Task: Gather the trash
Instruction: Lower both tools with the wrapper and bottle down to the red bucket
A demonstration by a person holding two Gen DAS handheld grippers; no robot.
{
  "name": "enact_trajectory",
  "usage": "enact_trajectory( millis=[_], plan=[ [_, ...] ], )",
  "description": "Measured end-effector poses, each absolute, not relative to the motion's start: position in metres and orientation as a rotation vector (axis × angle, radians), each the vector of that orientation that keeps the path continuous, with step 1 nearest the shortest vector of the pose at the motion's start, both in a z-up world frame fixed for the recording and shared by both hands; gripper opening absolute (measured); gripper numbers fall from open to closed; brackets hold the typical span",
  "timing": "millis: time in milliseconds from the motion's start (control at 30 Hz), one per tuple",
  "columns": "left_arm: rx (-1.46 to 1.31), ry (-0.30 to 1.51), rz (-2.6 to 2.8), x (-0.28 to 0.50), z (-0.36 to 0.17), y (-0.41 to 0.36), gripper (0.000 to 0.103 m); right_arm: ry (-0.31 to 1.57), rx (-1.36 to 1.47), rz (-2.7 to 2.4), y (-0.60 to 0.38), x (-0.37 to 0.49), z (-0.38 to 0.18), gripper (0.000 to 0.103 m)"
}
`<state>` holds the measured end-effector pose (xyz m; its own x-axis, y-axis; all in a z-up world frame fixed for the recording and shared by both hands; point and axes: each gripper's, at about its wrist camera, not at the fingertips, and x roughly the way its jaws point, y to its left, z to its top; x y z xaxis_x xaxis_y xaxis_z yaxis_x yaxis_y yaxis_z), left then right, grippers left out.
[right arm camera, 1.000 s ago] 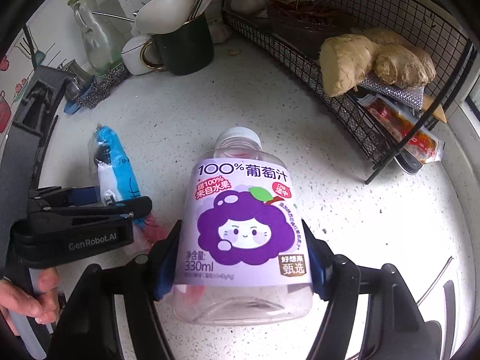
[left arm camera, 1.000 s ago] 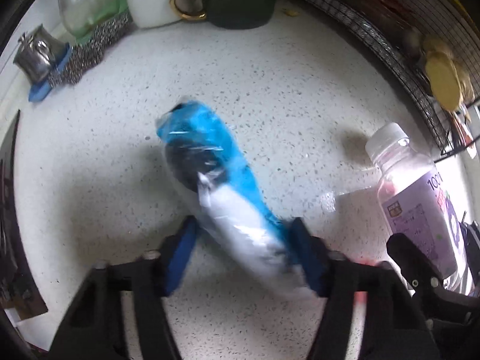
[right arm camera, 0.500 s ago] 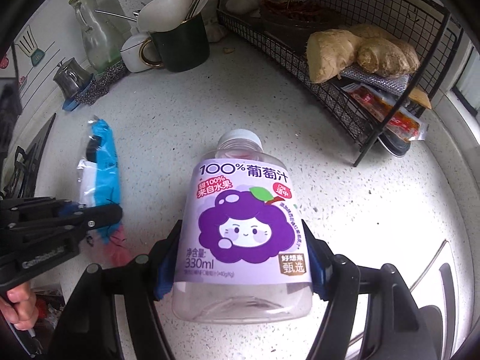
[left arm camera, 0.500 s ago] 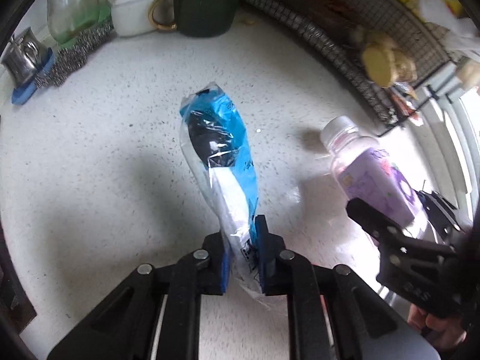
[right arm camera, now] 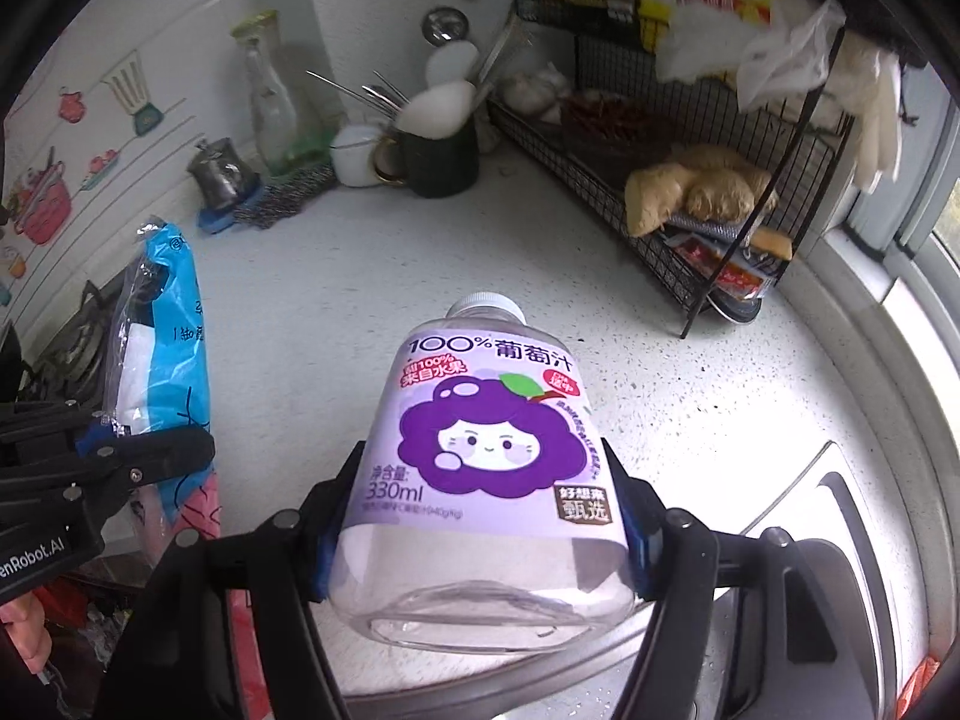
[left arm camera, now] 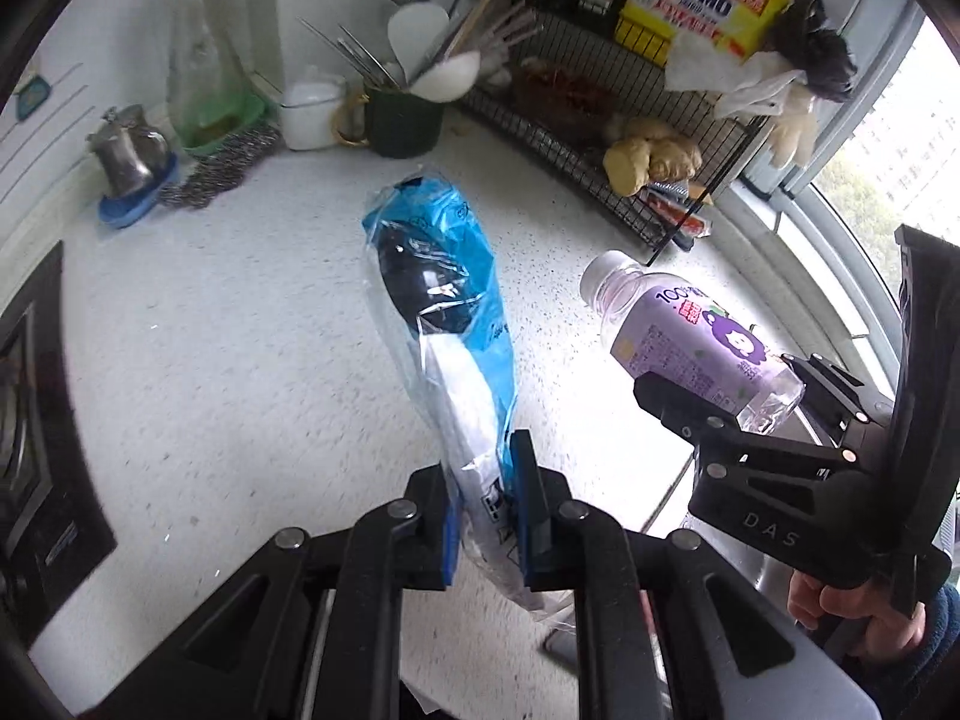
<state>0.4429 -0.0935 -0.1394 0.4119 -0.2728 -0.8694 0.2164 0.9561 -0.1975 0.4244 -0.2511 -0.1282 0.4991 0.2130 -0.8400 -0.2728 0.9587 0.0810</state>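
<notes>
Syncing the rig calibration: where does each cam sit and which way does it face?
Left wrist: sits on the left tool, looks along its fingers at the clamped blue wrapper over the counter; the right tool and the person's hand show at right.
Right wrist: sits on the right tool, looks at the gripped juice bottle; the left tool shows at left.
Shared: wrapper, bottle, green mug, wire rack, ginger.

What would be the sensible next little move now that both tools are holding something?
Probably carry both pieces away from the counter toward wherever trash goes; no bin shows in either view. The left tool is clamped on the blue plastic wrapper, the right tool on the empty grape juice bottle, and both items seem lifted clear of the countertop.
</notes>
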Motion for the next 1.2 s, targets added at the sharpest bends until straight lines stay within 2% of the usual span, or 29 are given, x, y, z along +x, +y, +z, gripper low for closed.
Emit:
enact_trajectory(
  millis=[267,767,1033,1200],
  plan=[
    [-0.089,1.058,-0.236,0.366,-0.113,-0.054,0.013,0.951,-0.114,0.383,-0.225,0.363,-0.105,0.066],
    [-0.139,1.072,-0.208,0.24,-0.112,0.027,0.013,0.944,-0.145,0.419,-0.155,0.246,-0.092,0.066],
    [-0.116,1.119,-0.23,0.166,-0.133,0.073,0.013,0.974,-0.124,0.391,-0.115,0.165,-0.109,0.066],
    [-0.084,1.178,-0.243,0.131,-0.172,0.093,0.013,1.007,-0.117,0.375,-0.094,0.122,-0.139,0.066]
  ],
)
